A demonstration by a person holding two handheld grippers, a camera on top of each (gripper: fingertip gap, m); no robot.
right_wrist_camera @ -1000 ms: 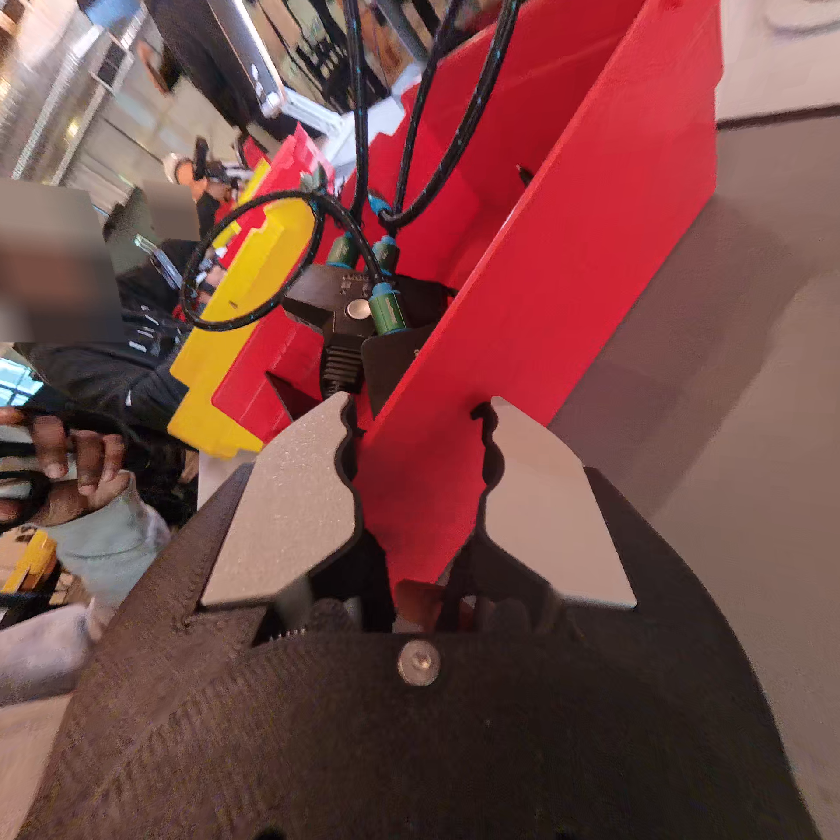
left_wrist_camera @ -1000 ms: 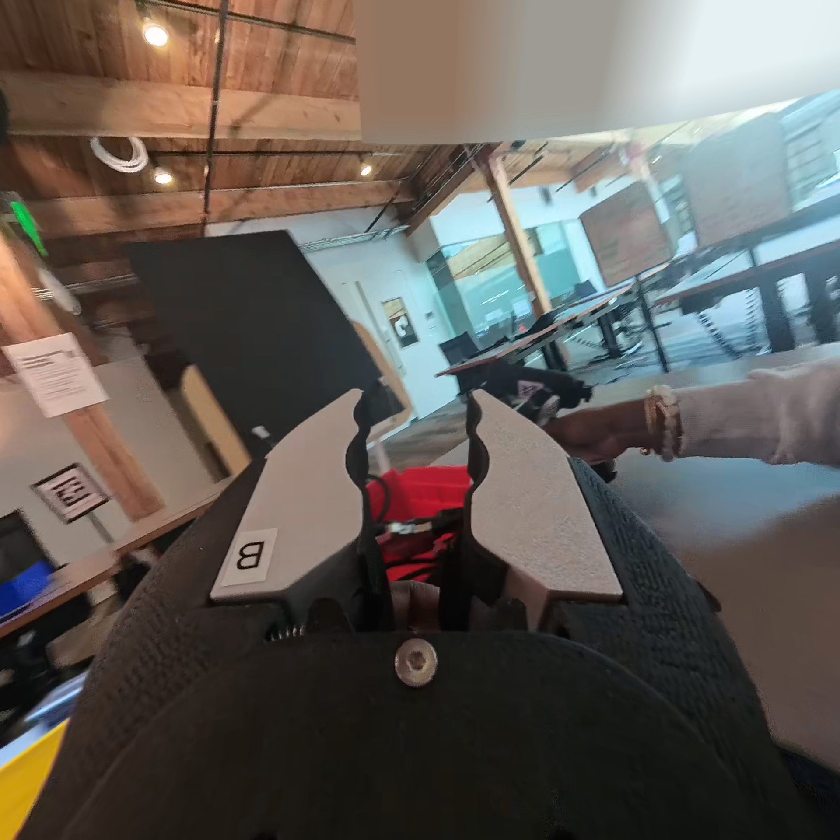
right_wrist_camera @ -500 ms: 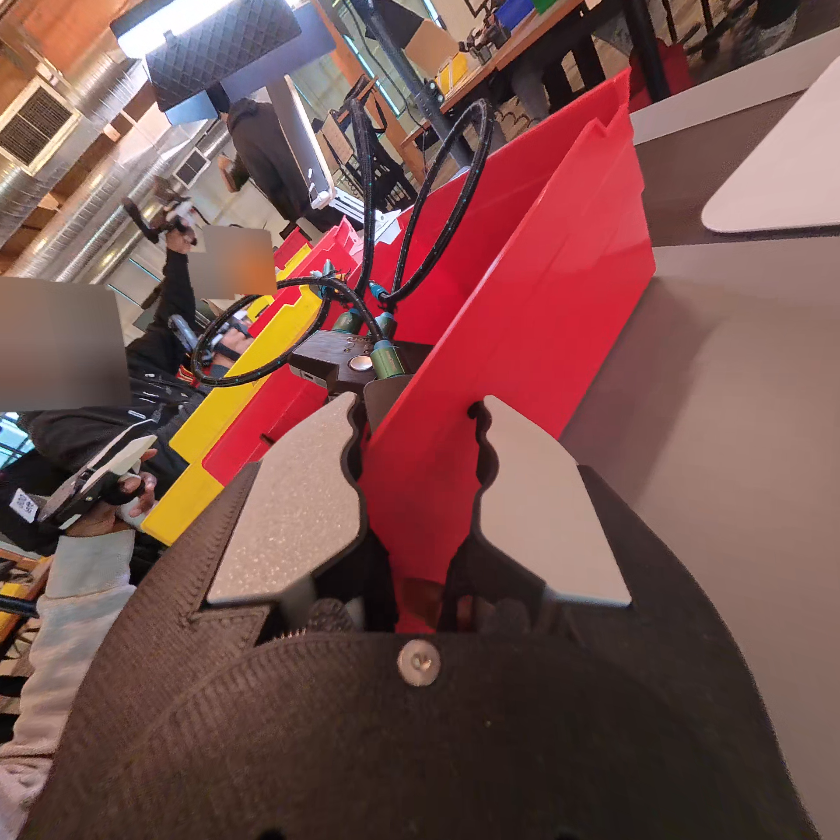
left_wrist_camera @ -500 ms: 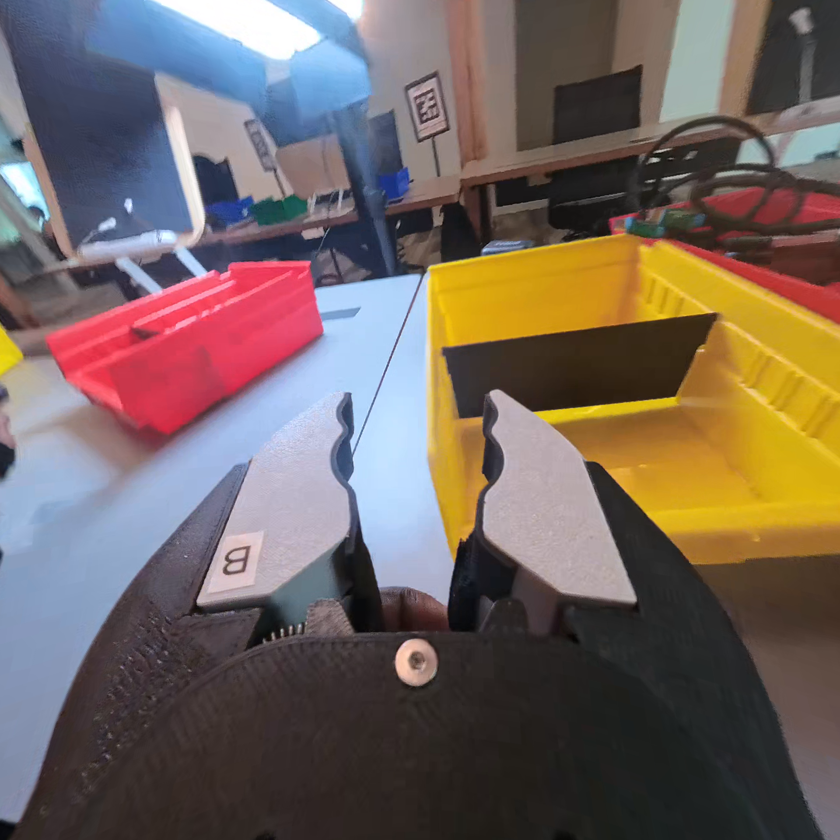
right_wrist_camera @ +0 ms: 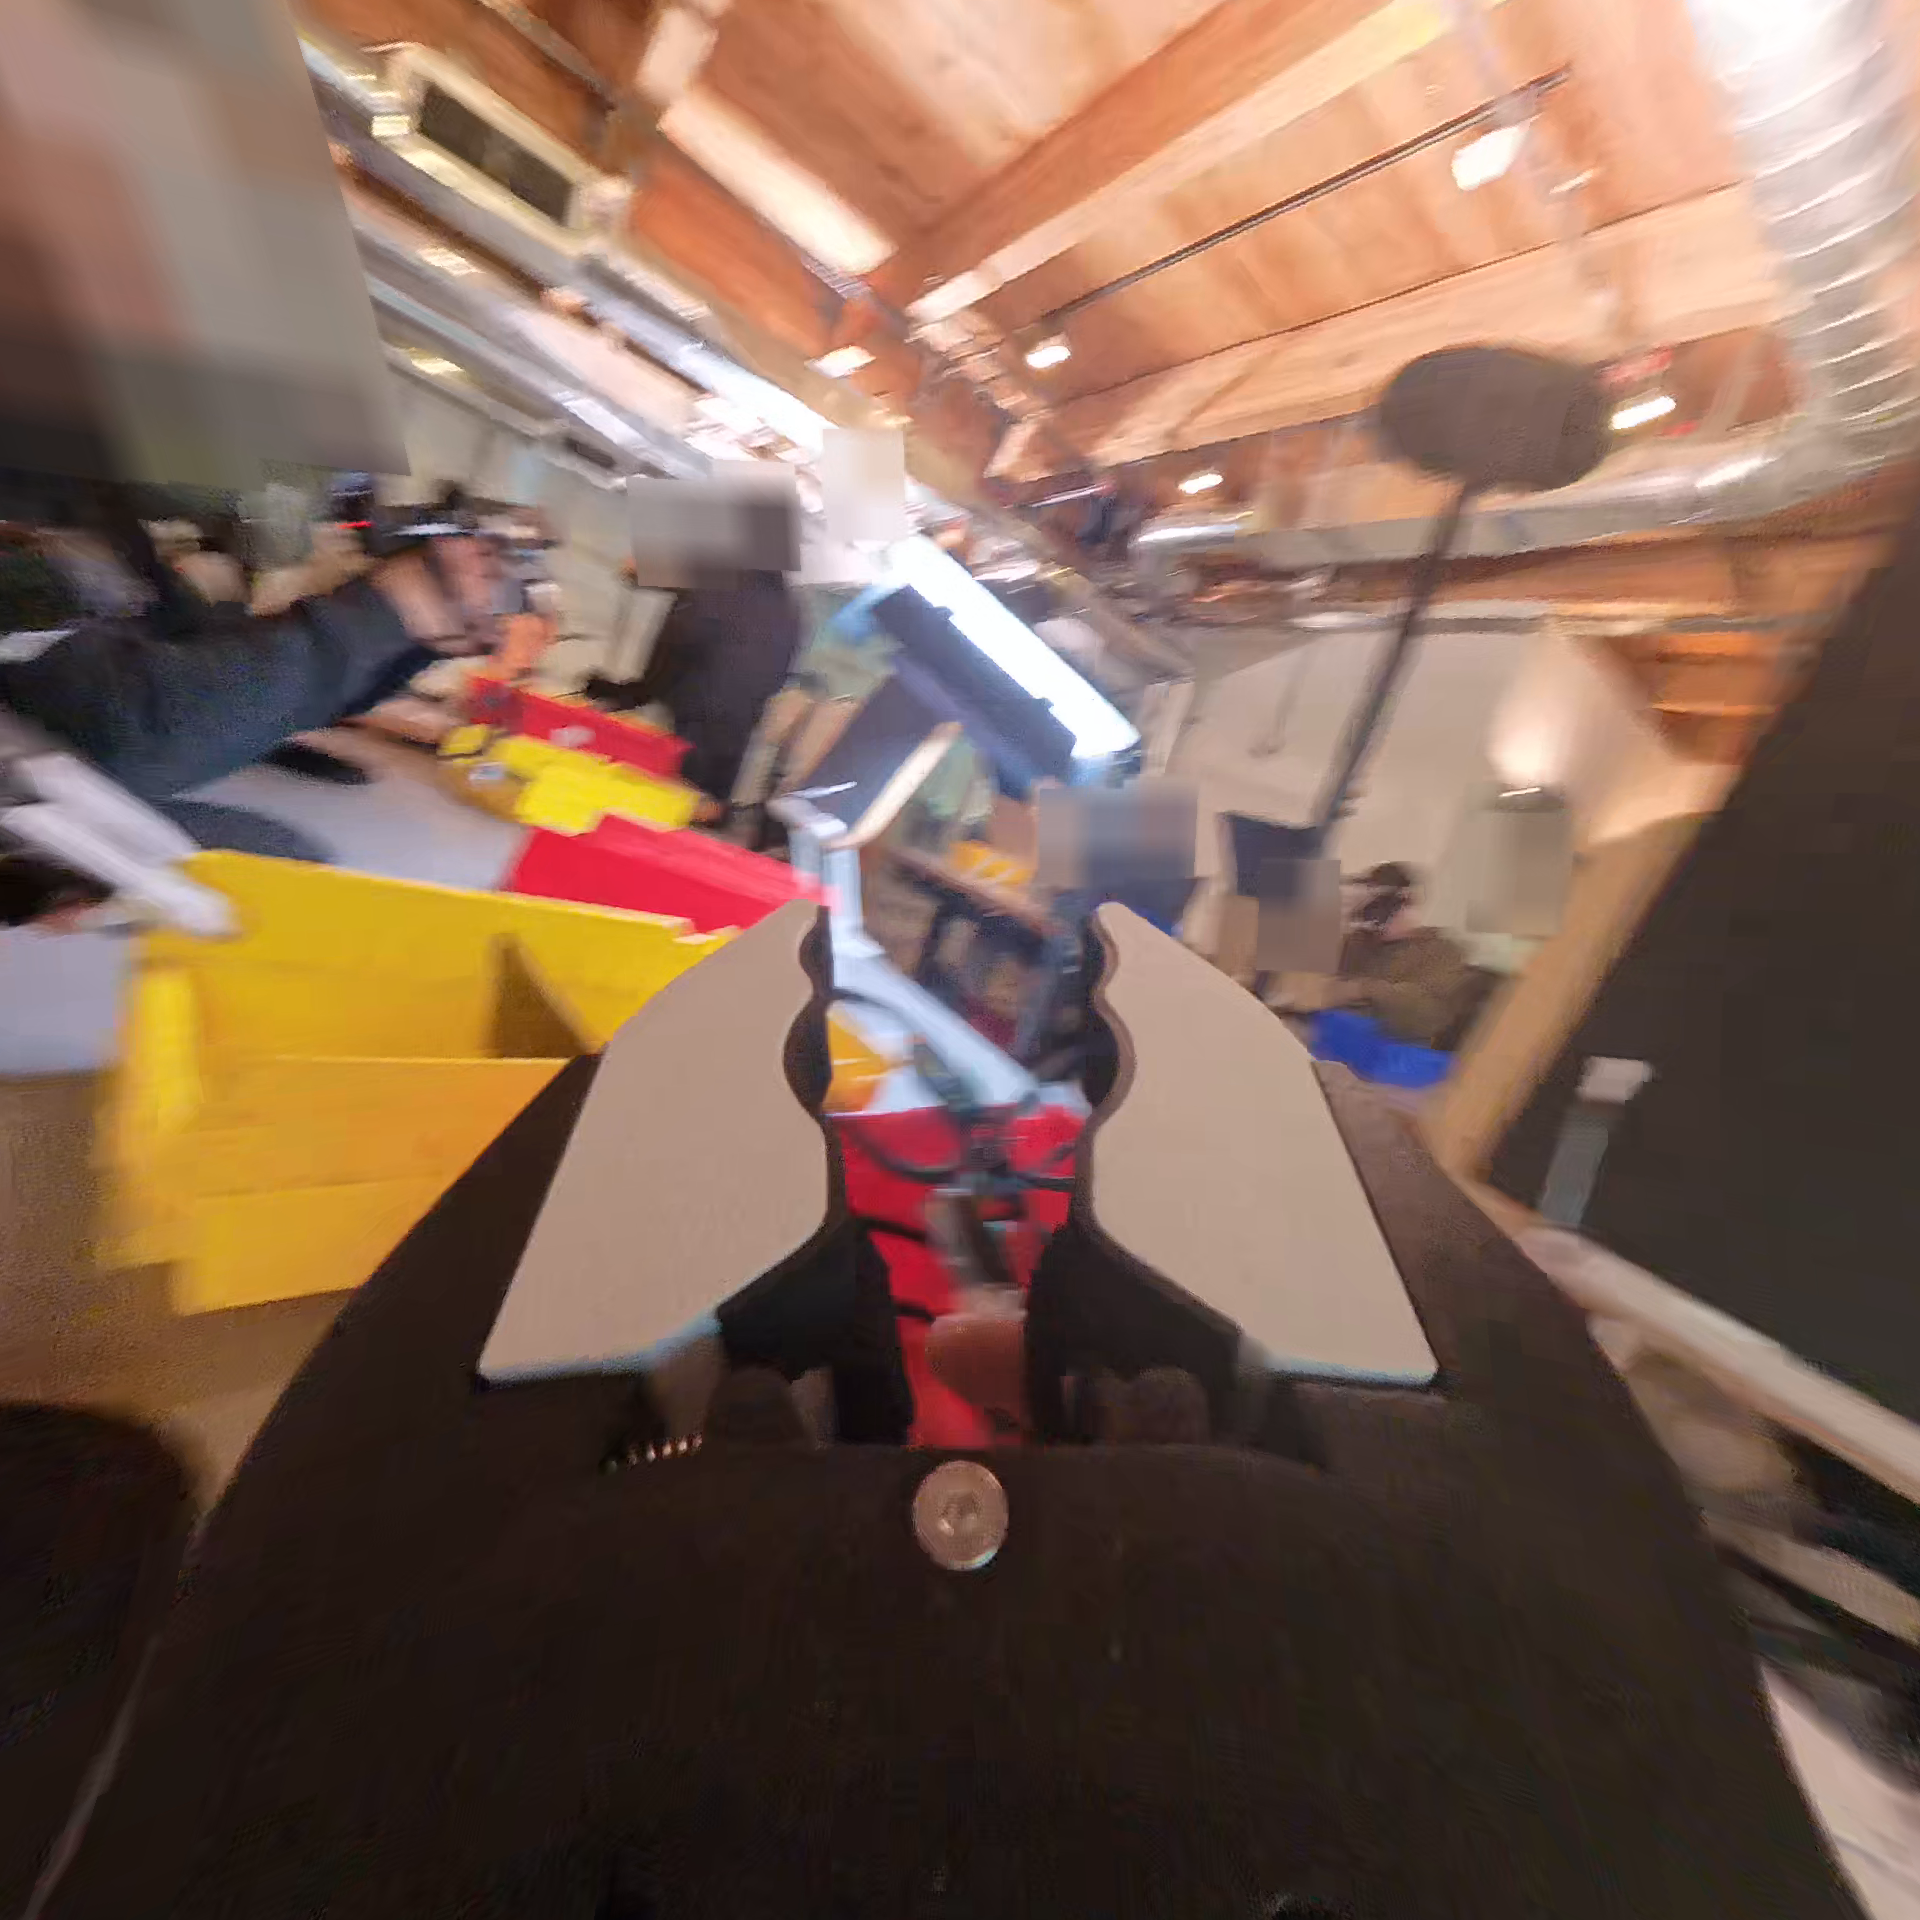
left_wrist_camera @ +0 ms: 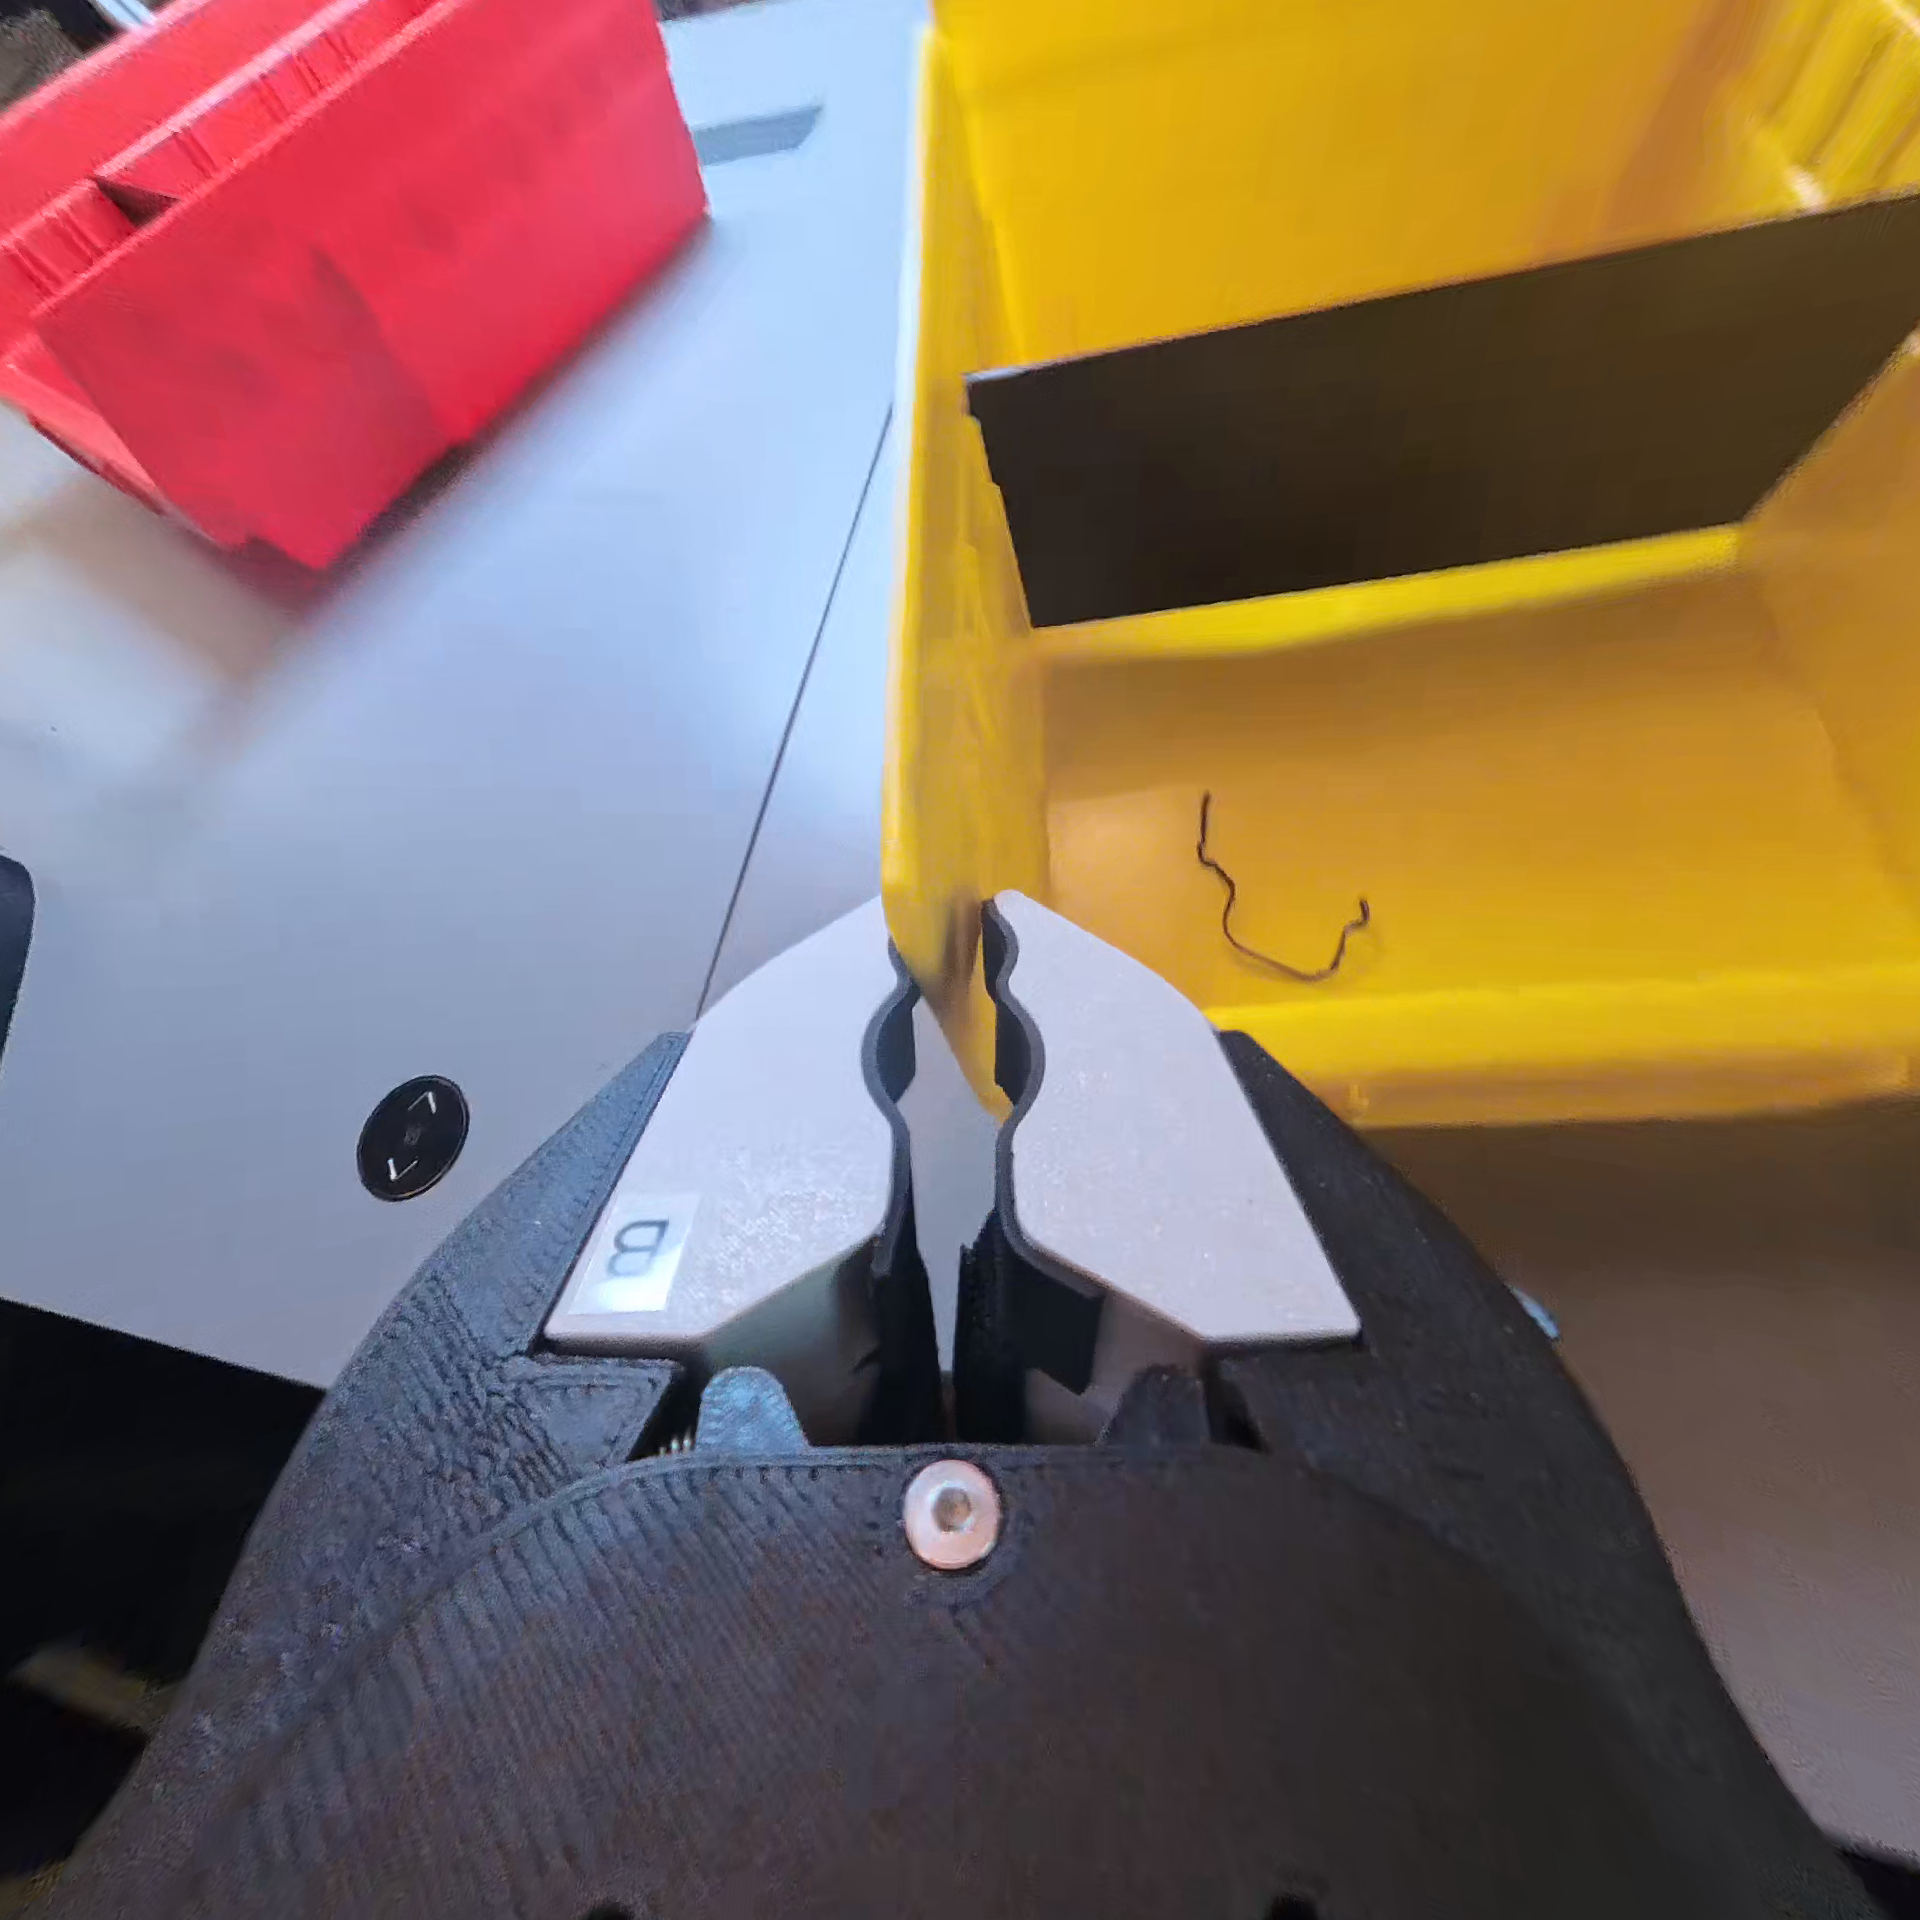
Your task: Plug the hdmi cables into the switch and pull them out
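Closing since the earlier frame, left gripper (left_wrist_camera: 951, 940) jaws now pinch the yellow plastic bin's (left_wrist_camera: 1455, 821) wall; bin holds a black divider (left_wrist_camera: 1434, 436) and thin wire scrap (left_wrist_camera: 1283, 904). Right gripper (right_wrist_camera: 961, 935) jaws released, above blurred black cables (right_wrist_camera: 956, 1174) in a red bin (right_wrist_camera: 894, 1164).

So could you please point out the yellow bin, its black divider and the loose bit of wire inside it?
yellow bin (left_wrist_camera: 1507, 1039), left wrist view, front rim.
black divider (left_wrist_camera: 1403, 447), left wrist view, panel middle.
wire (left_wrist_camera: 1262, 914), left wrist view, its lower curve.
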